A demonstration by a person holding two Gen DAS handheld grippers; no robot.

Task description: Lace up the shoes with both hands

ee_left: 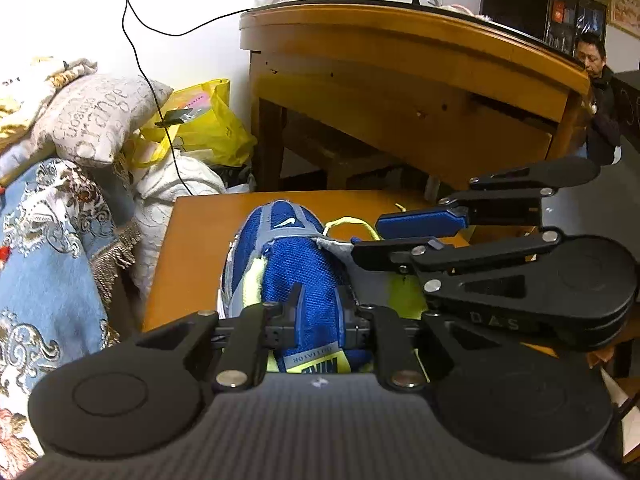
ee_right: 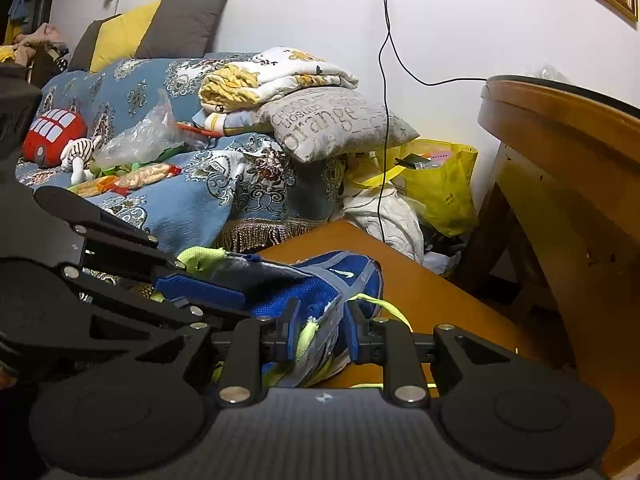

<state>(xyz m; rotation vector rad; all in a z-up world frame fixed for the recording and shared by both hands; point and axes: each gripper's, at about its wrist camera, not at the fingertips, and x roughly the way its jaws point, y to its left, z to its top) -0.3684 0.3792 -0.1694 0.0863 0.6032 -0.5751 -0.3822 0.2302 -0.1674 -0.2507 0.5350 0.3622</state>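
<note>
One blue shoe [ee_left: 296, 252] on wooden counter [ee_left: 196, 232], toe toward far wall. Left tongs [ee_left: 318, 312] narrow, pinching shoe tongue [ee_left: 308, 280], probably holding it up to clear eyelets. Right tongs [ee_right: 320, 332] narrow, straddling shoe's right flank where yellow lace [ee_right: 306, 336] hangs; grip on lace cannot tell. One lace, loose end trailing right on counter.

Both claws tilt downward, side by side. The left claw [ee_left: 318, 312] and the right claw [ee_right: 320, 330] each stand narrowly parted.
</note>
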